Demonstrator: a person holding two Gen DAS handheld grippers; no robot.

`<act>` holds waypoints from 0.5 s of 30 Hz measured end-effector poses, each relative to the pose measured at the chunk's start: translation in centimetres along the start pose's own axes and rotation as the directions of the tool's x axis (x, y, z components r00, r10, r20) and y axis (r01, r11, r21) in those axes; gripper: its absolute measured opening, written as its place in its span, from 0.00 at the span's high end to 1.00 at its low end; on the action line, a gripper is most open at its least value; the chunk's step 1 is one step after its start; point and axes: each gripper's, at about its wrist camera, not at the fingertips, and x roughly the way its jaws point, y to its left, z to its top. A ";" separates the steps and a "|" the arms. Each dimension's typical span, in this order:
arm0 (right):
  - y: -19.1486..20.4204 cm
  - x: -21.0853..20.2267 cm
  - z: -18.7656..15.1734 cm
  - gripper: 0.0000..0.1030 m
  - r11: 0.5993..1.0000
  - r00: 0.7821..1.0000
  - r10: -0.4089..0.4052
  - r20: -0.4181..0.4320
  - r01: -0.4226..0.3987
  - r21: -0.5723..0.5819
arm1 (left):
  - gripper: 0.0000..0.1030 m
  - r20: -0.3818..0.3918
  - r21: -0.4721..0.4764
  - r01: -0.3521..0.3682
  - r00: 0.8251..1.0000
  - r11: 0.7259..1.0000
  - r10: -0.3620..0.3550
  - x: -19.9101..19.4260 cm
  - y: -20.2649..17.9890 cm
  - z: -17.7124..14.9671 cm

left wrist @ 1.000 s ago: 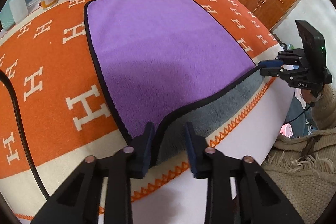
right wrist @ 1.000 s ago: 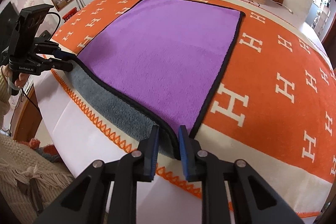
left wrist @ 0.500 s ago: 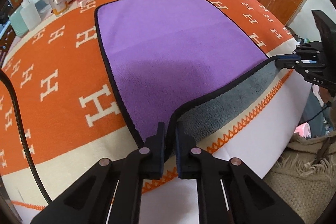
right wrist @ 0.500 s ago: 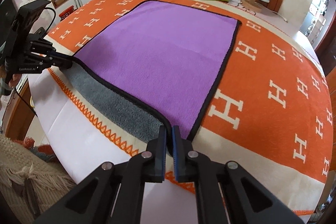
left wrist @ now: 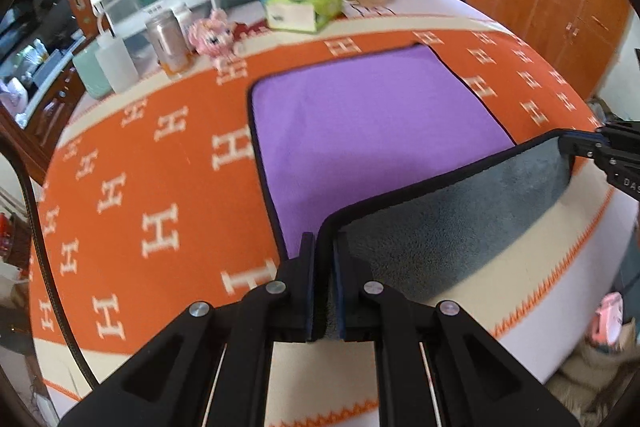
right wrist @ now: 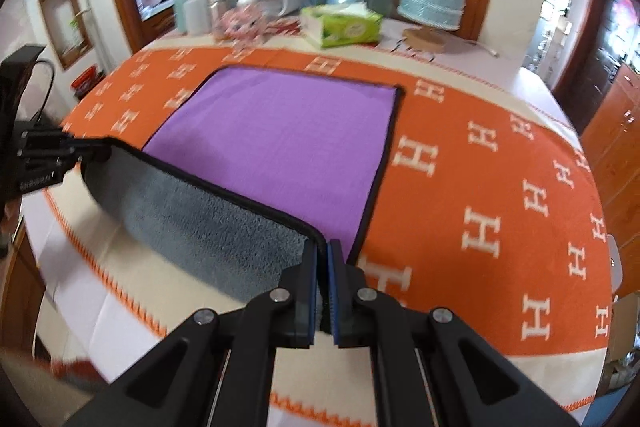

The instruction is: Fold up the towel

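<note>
Left gripper and right gripper each pinch a near corner of the purple towel, grey underside lifted off the orange "H" tablecloth

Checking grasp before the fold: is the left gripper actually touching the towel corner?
Touching. The left wrist view shows the left gripper with fingers closed on the black-trimmed corner of the towel, its gray underside lifted.

Table under orange H-patterned blanket; purple towel, tissue box on top.
</note>
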 end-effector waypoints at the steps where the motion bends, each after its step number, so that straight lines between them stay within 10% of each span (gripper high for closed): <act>1: -0.1 0.1 0.6 0.96 1.000 1.000 -0.007 0.005 0.007 0.009 | 0.94 0.006 -0.009 -0.008 1.000 1.000 0.008 0.3 0.1 0.8; 15: -3.0 4.4 11.2 0.96 0.981 0.988 -0.137 0.065 0.126 0.149 | 0.94 0.074 -0.130 -0.106 0.990 0.986 0.116 3.3 3.6 11.0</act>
